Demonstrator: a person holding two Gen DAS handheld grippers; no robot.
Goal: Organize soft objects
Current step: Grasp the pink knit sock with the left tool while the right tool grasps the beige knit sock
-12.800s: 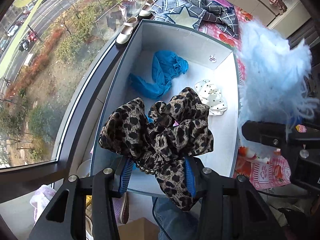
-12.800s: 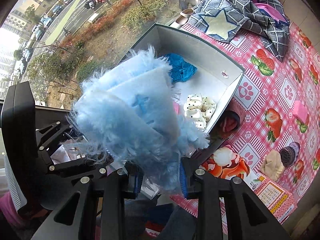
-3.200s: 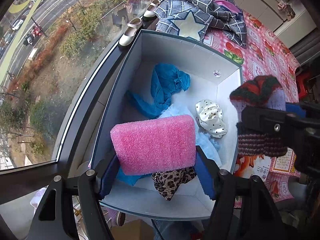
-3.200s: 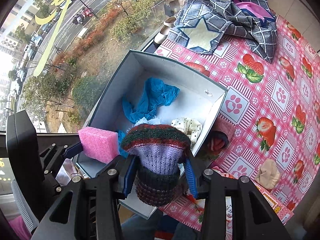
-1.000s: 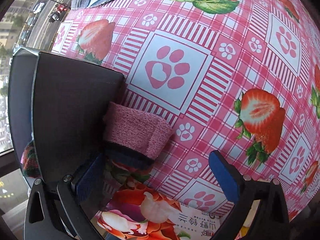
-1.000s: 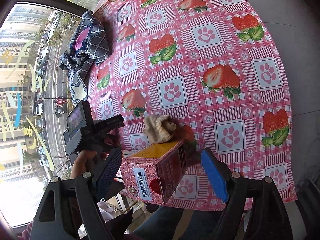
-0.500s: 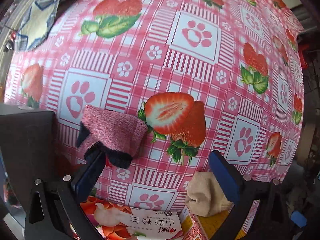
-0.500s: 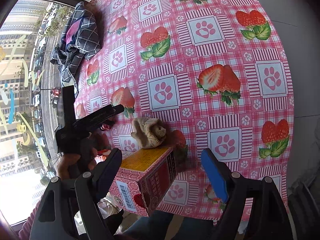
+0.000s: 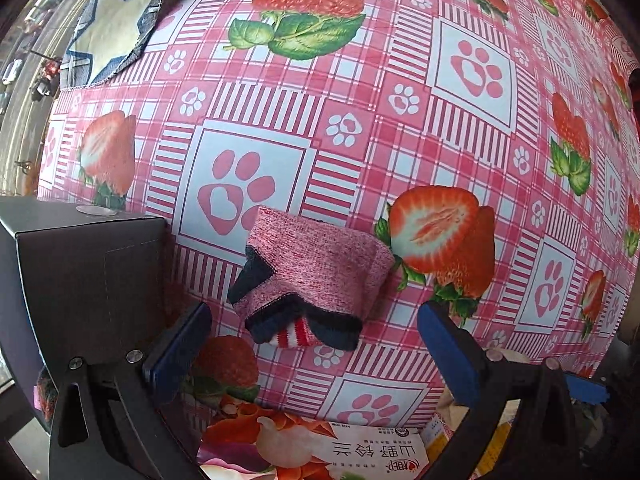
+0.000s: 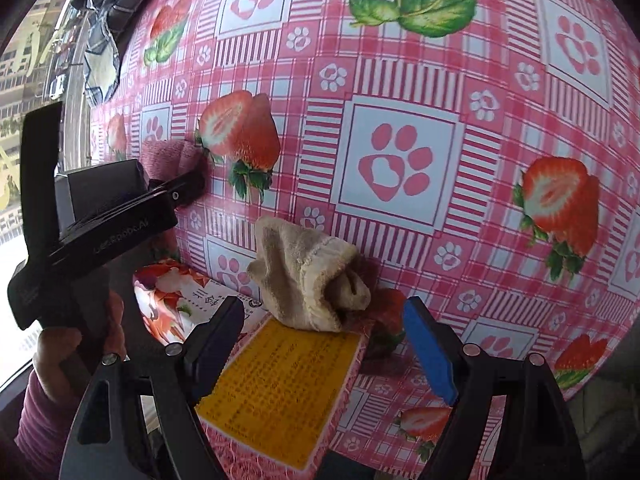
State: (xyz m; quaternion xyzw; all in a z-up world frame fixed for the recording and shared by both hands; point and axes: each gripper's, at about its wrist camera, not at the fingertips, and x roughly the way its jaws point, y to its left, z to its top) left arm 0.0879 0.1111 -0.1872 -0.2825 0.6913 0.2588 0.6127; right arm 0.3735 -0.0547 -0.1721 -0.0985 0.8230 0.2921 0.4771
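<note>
- The surface [image 9: 360,128] is covered by a pink checked cloth printed with strawberries and paw prints.
- A window [image 10: 24,60] is seen at far left, with a street and buildings outside.
- Daylight is cast from it.

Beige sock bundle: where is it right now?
Right wrist view: the beige sock bundle lies on the tablecloth, touching the carton's far edge, ahead of the open right tool.

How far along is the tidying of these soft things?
Neither tool holds anything. The open left gripper frames a pink knitted sock bundle lying on the tablecloth beside the dark box. The open right gripper frames a beige cloth bundle by a carton. Both bundles remain to be collected; the box's contents are hidden.
</note>
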